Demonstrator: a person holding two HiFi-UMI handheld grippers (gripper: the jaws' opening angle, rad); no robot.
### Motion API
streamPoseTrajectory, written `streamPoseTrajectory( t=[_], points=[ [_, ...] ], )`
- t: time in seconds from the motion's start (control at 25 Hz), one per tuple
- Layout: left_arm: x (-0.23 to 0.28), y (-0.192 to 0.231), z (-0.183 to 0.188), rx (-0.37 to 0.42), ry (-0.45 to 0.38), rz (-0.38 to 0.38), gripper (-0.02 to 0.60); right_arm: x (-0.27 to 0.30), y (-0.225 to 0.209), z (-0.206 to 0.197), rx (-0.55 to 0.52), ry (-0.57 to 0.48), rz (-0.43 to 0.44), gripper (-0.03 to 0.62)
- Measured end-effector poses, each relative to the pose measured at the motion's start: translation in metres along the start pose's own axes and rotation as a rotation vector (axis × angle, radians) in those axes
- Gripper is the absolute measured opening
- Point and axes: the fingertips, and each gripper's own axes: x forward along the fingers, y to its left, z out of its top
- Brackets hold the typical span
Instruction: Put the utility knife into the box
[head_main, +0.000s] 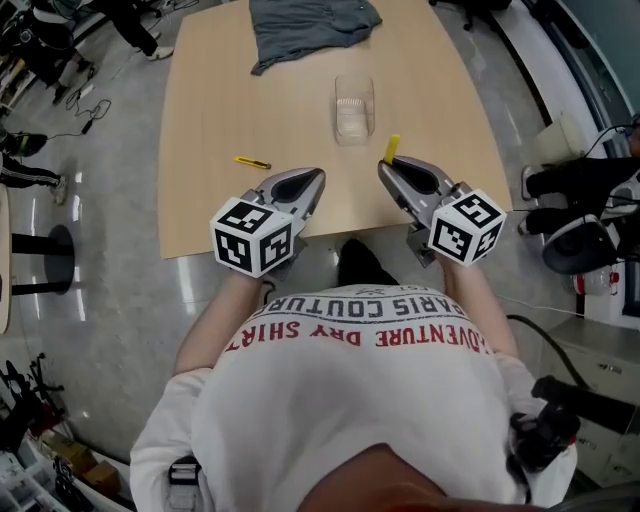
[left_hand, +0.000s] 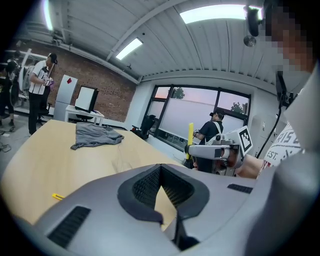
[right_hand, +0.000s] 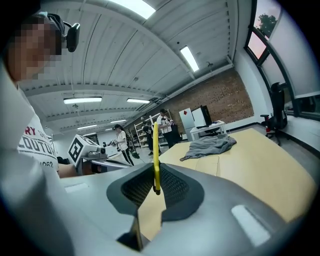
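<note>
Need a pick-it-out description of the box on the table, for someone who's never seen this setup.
Start from the tan table: a grey cloth lies at its far end. Just nearer than the cloth, about mid-table, stands the box. It is small, rectangular and see-through; everything else on the table is opaque.

Person in a white T-shirt, with a grey handheld gripper on each side.

The short-sleeved T-shirt (head_main: 370, 400) has two rows of red capital lettering across it. The left gripper (head_main: 315, 178) and right gripper (head_main: 384, 168) are built alike. Each has a smooth light-grey shell that tapers to a narrow tip. Black ribbed pads (left_hand: 150, 185) line the inner faces of the jaws. Behind each shell sits a white cube printed with bold black square markers, the left cube (head_main: 252, 235) and the right cube (head_main: 466, 227).
</note>
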Motion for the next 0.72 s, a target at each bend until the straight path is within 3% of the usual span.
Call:
streamPoseTrajectory(
  t=[0.28,0.56,0.72],
  points=[
    [0.062,0.05,0.02,-0.032,0.023,0.013,0.0,0.056,-0.082,0.006,-0.019,0.056,-0.027,0.038],
    [0.06,0.065,0.016,-0.066,0.034,0.037,0.0,0.094,-0.094,-0.008,-0.073,0.101,-0.056,0.038],
    [0.086,0.108,0.004,-0.118,0.059,0.055,0.0,0.147,-0.134,-0.036,-0.07,0.145,-0.077,0.038]
  ],
)
